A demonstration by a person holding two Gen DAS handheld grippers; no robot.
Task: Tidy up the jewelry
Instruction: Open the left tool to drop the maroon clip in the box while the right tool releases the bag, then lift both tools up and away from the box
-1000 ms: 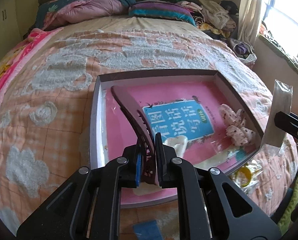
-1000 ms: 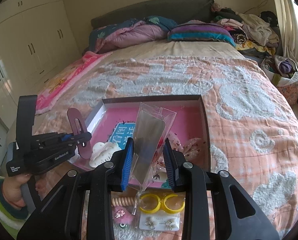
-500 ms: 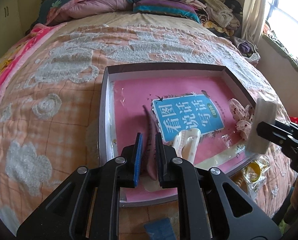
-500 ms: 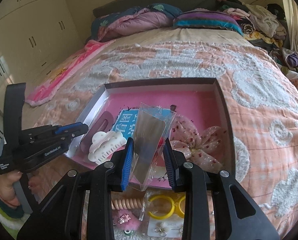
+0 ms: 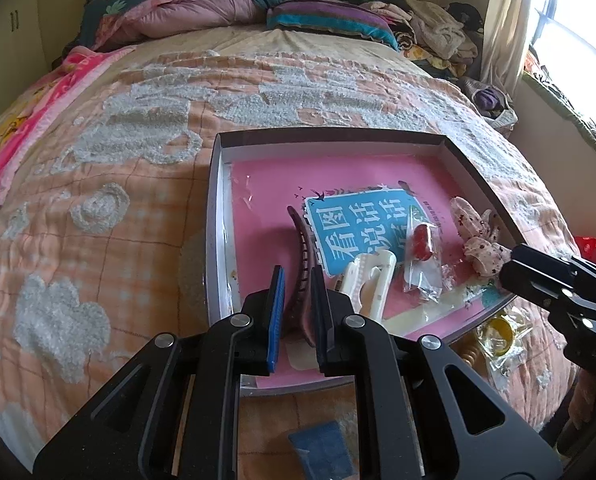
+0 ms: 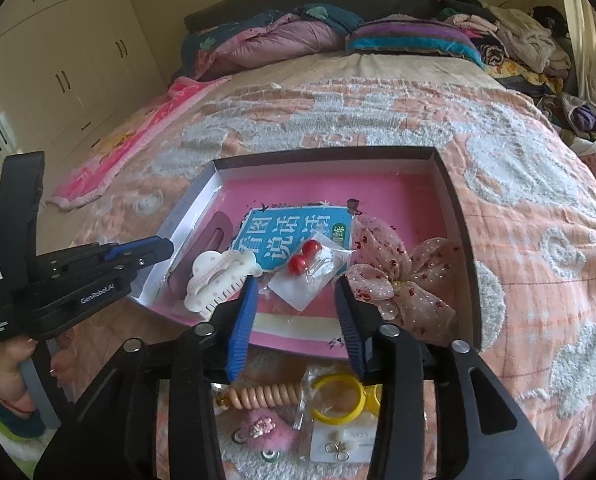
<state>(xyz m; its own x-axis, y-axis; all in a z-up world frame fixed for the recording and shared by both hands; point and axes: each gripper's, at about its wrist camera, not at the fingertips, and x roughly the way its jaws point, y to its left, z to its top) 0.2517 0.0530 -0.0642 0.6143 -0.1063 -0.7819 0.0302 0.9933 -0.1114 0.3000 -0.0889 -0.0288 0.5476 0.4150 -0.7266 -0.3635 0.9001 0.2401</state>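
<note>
Loose items, nearest: a yellow bangle (image 6: 338, 398) in clear wrap, a coiled peach hair tie (image 6: 268, 394), a pink fluffy clip (image 6: 264, 430) and an earring card (image 6: 340, 444) lie on the bedspread (image 6: 538, 240) in front of the tray, not yet sorted. All look light. The card is thin and flat; take it by an edge.
Right gripper (image 6: 296, 316): jaws spread wide, holding nothing, hovering over the tray's near edge.
Left gripper (image 5: 298, 312): jaws slightly parted around the rear end of the dark hair clip (image 5: 302, 248). Whether the pads press it, I cannot tell. The clip's far end rests on the tray floor.
Dark hair clip, handling: long, curved, rigid plastic with teeth; light, smooth, likely to pivot if pinched at one end. Grip across the spine near mid-length.
Tray (image 6: 450, 184): shallow box with a pink printed liner, lying on the bedspread.
White claw clip (image 6: 218, 278): inside the tray, near-left, just beside the dark clip. Stiff; teeth could snag. Hold by the body.
Earring packet (image 6: 312, 270): clear sleeve with two red beads, on the liner just beyond the right gripper. Slippery, floppy film; pinch a flat margin, not the beads.
Fabric bow (image 6: 402, 276): right side of the tray, soft sheer cloth; compresses easily, so any fold serves.
Beyond: pillows (image 6: 410, 38) and heaped clothing at the headboard.
</note>
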